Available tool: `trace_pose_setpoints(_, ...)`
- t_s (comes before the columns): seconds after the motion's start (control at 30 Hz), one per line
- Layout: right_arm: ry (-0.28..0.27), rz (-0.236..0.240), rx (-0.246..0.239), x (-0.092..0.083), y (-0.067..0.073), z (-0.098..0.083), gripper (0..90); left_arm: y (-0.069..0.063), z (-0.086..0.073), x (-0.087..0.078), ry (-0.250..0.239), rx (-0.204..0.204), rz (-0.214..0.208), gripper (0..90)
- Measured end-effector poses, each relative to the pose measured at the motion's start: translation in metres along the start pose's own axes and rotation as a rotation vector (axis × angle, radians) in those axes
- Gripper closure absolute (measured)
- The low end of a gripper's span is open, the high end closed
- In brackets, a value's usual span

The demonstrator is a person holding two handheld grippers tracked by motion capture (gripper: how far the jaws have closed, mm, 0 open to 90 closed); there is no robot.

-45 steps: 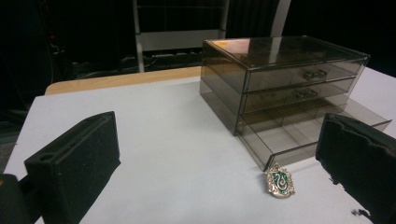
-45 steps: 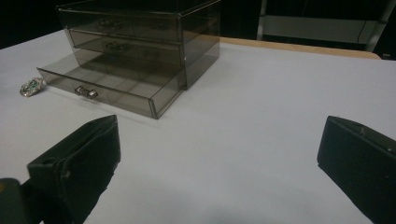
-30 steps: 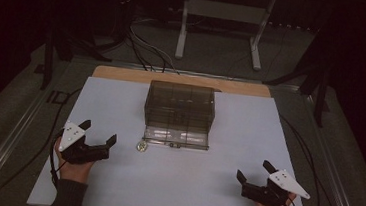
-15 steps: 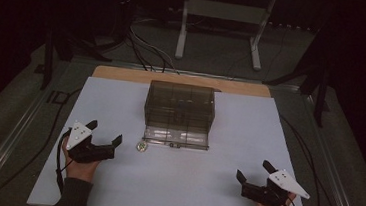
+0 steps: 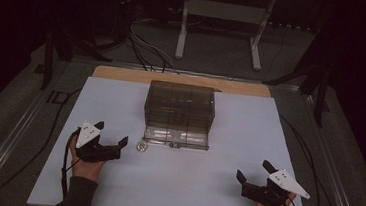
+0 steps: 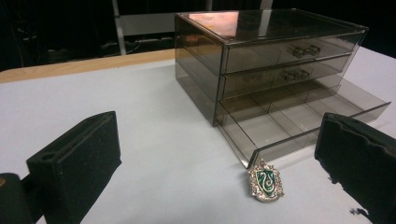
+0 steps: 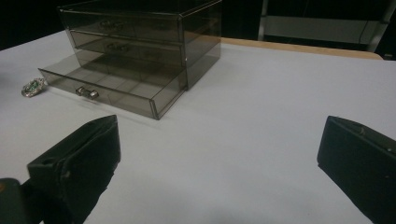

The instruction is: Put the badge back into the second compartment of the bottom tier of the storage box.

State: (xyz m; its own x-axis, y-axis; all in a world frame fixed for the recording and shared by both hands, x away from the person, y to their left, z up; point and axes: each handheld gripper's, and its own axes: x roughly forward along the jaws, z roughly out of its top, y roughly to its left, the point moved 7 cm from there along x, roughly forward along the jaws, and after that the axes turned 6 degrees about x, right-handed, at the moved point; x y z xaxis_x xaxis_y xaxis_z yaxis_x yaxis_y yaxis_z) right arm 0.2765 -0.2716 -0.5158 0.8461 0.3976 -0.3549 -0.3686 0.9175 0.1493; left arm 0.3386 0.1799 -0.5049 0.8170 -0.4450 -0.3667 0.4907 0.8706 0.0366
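Left gripper (image 5: 113, 136) fingers (image 6: 74, 161) spread wide, empty, touching nothing. The crest pin (image 6: 265, 181), silver rim with green centre, lies flat on the white worktop (image 5: 179, 183) just ahead of them, nearer the right-hand finger in the left gripper view; in the high view it sits just off the finger tip, apart from it. The pin lies just beside the front corner of the pulled-out bottom drawer (image 6: 299, 126), whether touching I cannot tell. Right gripper (image 5: 254, 172) fingers (image 7: 77, 161) also wide apart, empty, low over bare worktop, well apart from the pin and the chest. Count: one pin, one smoked clear drawer chest (image 5: 181, 105) with three drawers, top two shut, bottom one open, its compartments empty as far as they show. Two grippers, one per hand, at the near worktop edge.
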Motion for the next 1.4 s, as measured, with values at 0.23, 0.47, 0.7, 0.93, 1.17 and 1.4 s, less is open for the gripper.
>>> trace_pose_setpoints(0.23, -0.001, -0.001, 0.004, 0.0, 0.0, 0.0, 0.0, -0.002, -0.002, 0.006, 0.019, -0.004, -0.004, 1.2)
trace_pose_setpoints(0.47, -0.002, 0.0, 0.006, -0.001, 0.0, 0.0, 0.0, -0.007, -0.005, 0.013, 0.035, -0.007, -0.01, 1.1)
trace_pose_setpoints(0.7, -0.001, 0.0, 0.005, -0.001, 0.0, 0.0, 0.0, -0.011, -0.009, 0.018, 0.065, -0.012, -0.015, 1.2)
trace_pose_setpoints(0.93, -0.001, 0.001, 0.006, -0.001, 0.0, 0.0, 0.0, -0.015, -0.012, 0.025, 0.086, -0.014, -0.015, 1.4)
trace_pose_setpoints(1.17, 0.0, 0.001, 0.005, -0.001, 0.0, 0.0, 0.0, -0.019, -0.016, 0.031, 0.101, -0.01, -0.021, 4.7)
trace_pose_setpoints(1.4, 0.0, 0.002, 0.007, -0.001, 0.0, 0.0, 0.0, -0.028, -0.028, 0.042, 0.144, -0.024, -0.036, 6.3)
